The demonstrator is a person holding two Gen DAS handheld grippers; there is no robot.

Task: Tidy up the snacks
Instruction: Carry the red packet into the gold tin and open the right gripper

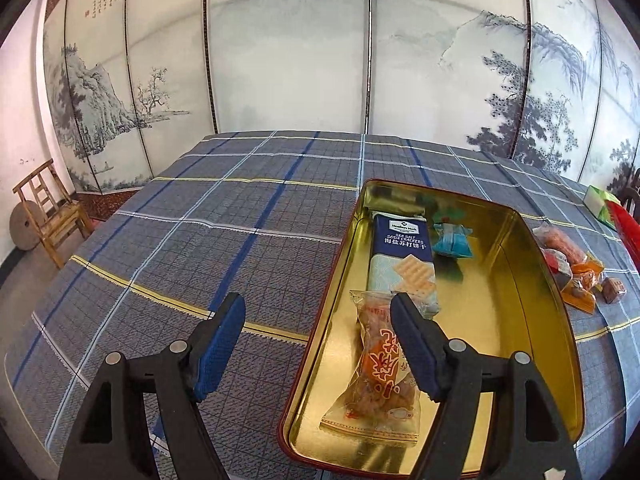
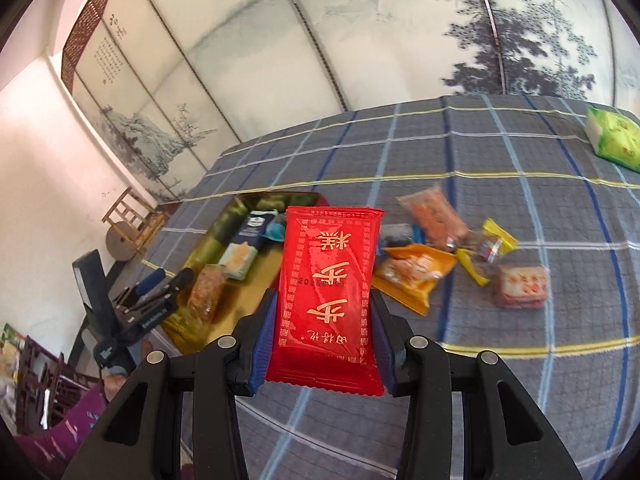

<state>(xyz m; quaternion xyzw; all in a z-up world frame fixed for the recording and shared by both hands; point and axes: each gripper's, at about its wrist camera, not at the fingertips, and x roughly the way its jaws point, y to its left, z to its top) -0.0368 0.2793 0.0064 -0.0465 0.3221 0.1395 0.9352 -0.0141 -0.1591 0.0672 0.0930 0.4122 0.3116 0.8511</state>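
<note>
A gold tin lies on the checked tablecloth and holds a blue soda cracker pack, a blue candy and a clear packet with orange writing. My left gripper is open and straddles the tin's left rim. One finger hangs over the clear packet, the other over the cloth, and neither pad presses on anything. In the right wrist view my right gripper is shut on a red packet, held above the table to the right of the tin. The left gripper shows there beside the tin.
Loose snacks lie on the cloth right of the tin: an orange packet, a pink one, a yellow candy and a pinkish square packet. A green pack sits at the far right. A wooden chair stands by the painted screen.
</note>
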